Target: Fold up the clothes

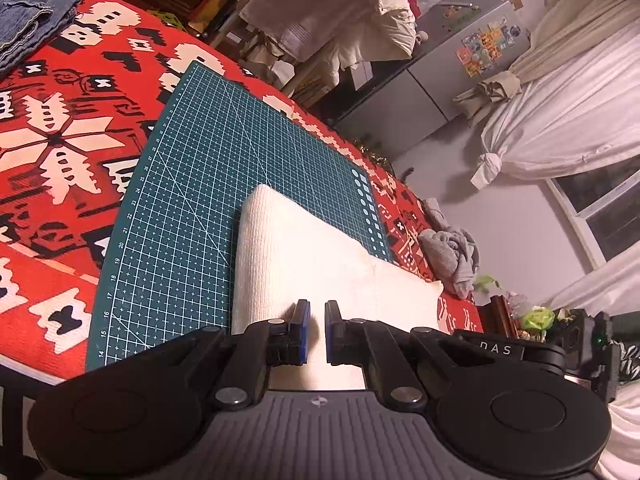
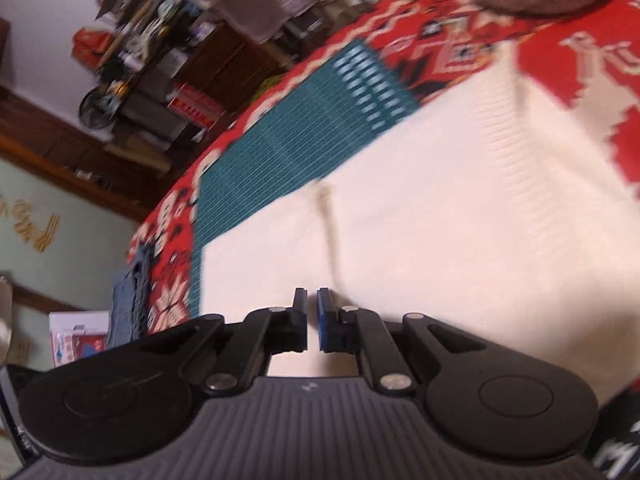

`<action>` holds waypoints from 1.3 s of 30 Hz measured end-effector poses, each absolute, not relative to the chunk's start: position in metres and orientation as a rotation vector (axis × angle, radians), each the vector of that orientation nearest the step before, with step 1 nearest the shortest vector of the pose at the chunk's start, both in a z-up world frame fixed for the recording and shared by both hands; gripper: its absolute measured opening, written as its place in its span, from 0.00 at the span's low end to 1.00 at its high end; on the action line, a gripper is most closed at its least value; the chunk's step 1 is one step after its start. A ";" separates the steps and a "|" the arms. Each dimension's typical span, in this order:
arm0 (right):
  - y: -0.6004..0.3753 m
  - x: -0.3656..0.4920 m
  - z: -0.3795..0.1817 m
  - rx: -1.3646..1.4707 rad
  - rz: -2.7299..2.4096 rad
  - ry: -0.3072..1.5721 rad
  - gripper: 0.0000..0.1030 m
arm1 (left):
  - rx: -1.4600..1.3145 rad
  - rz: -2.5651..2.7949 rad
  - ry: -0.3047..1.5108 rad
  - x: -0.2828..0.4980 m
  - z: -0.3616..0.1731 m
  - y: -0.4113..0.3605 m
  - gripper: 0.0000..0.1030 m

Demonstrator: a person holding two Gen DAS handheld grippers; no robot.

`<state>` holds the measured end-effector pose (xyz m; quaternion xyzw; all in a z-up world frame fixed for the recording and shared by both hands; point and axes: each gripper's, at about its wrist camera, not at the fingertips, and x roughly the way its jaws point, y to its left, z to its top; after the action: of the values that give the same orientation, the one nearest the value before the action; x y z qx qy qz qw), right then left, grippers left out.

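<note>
The white cloth (image 1: 320, 264) lies folded on the green mat (image 1: 192, 200), which sits on the bench under a red patterned cover (image 1: 52, 152). One end of the cloth hangs past the mat's edge onto the cover. The left gripper (image 1: 317, 330) is just above the near part of the cloth, its jaws a little apart with nothing between them. The right gripper (image 2: 312, 318) is also over the cloth (image 2: 440, 220), jaws nearly together, with a thin gap and nothing in it. That view is blurry. A grey cloth (image 1: 452, 256) lies bunched near the bench's far edge. Blue jeans (image 1: 28, 24) lie at another corner.
</note>
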<state>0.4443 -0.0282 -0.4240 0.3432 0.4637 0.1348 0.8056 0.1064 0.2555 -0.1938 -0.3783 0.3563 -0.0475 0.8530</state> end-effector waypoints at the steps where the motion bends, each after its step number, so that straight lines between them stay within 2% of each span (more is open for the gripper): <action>1: -0.034 0.440 -0.424 0.758 0.277 0.986 0.08 | -0.801 -0.102 0.750 0.106 -0.194 0.256 0.07; 6: -0.022 0.418 -0.410 0.768 0.363 0.975 0.08 | -0.820 -0.110 0.762 0.102 -0.191 0.257 0.07; 13: 0.004 0.401 -0.425 0.799 0.378 1.025 0.07 | -0.868 -0.145 0.795 0.079 -0.188 0.252 0.07; 17: -0.013 0.394 -0.431 0.816 0.286 1.010 0.01 | -0.841 -0.149 0.815 0.071 -0.185 0.243 0.07; 20: -0.031 0.389 -0.437 0.845 0.201 0.995 0.02 | -0.821 -0.143 0.839 0.069 -0.187 0.238 0.07; 22: -0.037 0.381 -0.438 0.879 0.184 0.982 0.06 | -0.825 -0.140 0.849 0.065 -0.188 0.238 0.07; 26: -0.027 0.366 -0.427 0.866 0.257 0.954 0.06 | -0.849 -0.154 0.841 0.049 -0.187 0.239 0.07; 30: -0.013 0.359 -0.433 0.824 0.257 1.000 0.06 | -0.861 -0.141 0.850 0.041 -0.189 0.239 0.07; 32: -0.019 0.356 -0.441 0.866 0.215 1.012 0.00 | -0.854 -0.120 0.866 0.040 -0.191 0.239 0.07; 35: -0.027 0.352 -0.445 0.946 0.172 1.008 0.00 | -0.870 -0.118 0.873 0.040 -0.194 0.241 0.07; 39: -0.036 0.344 -0.441 0.920 0.120 0.988 0.00 | -0.882 -0.116 0.868 0.037 -0.195 0.242 0.07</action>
<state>0.3443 -0.0358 -0.4410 0.4254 0.4572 0.0556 0.7790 0.0370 0.2420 -0.1946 -0.4130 0.4065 -0.0544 0.8132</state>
